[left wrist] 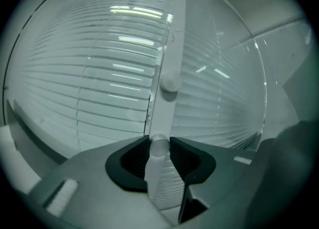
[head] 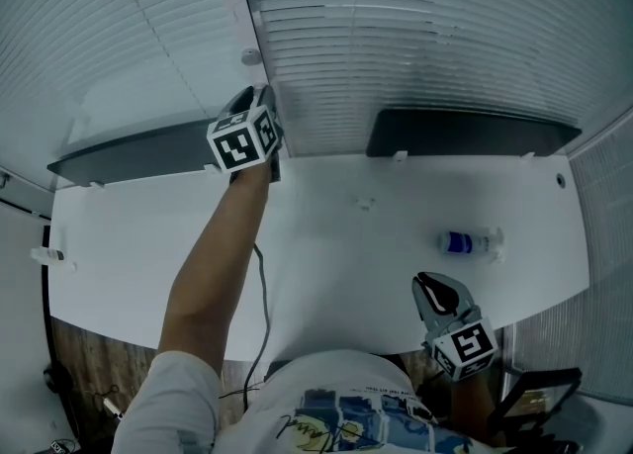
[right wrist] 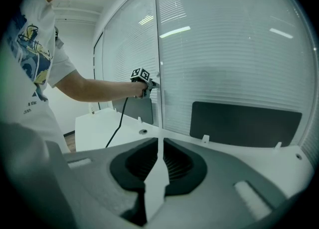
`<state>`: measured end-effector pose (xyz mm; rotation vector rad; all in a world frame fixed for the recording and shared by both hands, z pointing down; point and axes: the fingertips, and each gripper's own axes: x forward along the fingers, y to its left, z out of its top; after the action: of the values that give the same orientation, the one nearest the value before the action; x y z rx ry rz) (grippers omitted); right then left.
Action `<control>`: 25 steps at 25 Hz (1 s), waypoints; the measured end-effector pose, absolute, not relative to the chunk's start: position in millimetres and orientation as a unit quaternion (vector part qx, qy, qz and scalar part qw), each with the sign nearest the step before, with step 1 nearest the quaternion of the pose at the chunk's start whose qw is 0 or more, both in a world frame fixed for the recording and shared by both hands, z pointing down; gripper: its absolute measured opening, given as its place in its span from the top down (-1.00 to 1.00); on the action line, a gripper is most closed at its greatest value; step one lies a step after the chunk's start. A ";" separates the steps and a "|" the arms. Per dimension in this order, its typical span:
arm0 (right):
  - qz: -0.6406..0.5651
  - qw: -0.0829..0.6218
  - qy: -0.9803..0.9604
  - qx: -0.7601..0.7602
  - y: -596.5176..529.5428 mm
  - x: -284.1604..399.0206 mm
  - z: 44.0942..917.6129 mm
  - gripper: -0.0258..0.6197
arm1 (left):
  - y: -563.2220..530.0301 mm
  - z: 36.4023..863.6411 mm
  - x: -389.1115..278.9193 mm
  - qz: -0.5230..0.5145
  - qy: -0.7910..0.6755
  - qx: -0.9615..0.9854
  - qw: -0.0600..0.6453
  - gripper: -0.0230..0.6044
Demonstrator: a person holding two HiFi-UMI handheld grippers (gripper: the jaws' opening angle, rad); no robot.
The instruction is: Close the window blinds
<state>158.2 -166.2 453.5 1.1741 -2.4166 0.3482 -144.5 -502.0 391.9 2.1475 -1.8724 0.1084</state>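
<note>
Your left tongs (head: 257,104) reach up to the white mullion (left wrist: 173,28) between the two window blinds (head: 435,37). They pinch a small round white knob (left wrist: 159,146) on it, pads pressing on both sides. A second knob (left wrist: 169,81) sits higher on the mullion, clear of the tongs. Slats run on either side. Your right tongs (right wrist: 159,155) are pressed together, empty, low over the white tabletop (head: 316,254), well apart from the blinds. A small bottle (head: 470,242) lies near them.
</note>
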 end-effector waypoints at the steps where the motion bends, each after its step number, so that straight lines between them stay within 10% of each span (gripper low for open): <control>1: 0.126 0.215 -0.871 0.424 -166.4 158.6 453.6 0.85 | -502.5 392.8 -143.8 0.061 -0.651 0.746 0.127 0.51; 25: 0.127 0.216 -0.870 0.424 -168.2 157.6 452.1 0.85 | -503.1 415.1 -118.0 0.548 -0.398 0.538 -0.501 0.50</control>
<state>157.6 -168.2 452.1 1.1749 -2.4113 0.3532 -118.0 -503.1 415.1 2.6071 -1.9294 2.6554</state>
